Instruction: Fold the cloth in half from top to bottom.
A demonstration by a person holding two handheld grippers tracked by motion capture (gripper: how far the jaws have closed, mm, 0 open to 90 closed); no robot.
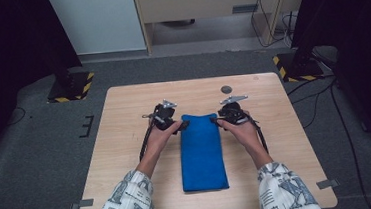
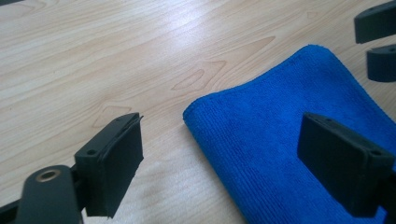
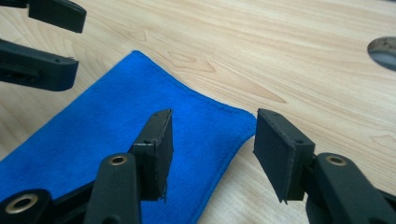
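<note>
A blue cloth (image 1: 202, 153), folded into a long strip, lies flat on the wooden table (image 1: 126, 139) and runs from the middle toward the near edge. My left gripper (image 1: 181, 125) sits at the cloth's far left corner. In the left gripper view it (image 2: 222, 123) is open, its jaws wide on either side of that corner of the cloth (image 2: 280, 116). My right gripper (image 1: 216, 118) is at the far right corner. In the right gripper view it (image 3: 215, 116) is open, with the corner of the cloth (image 3: 107, 121) between its jaws and untouched by the pads.
A small round hole (image 1: 226, 89) is set in the table just beyond the right gripper. Bare wood surrounds the cloth on all sides. Black stands with striped bases (image 1: 69, 88) rest on the grey floor past the table's far corners.
</note>
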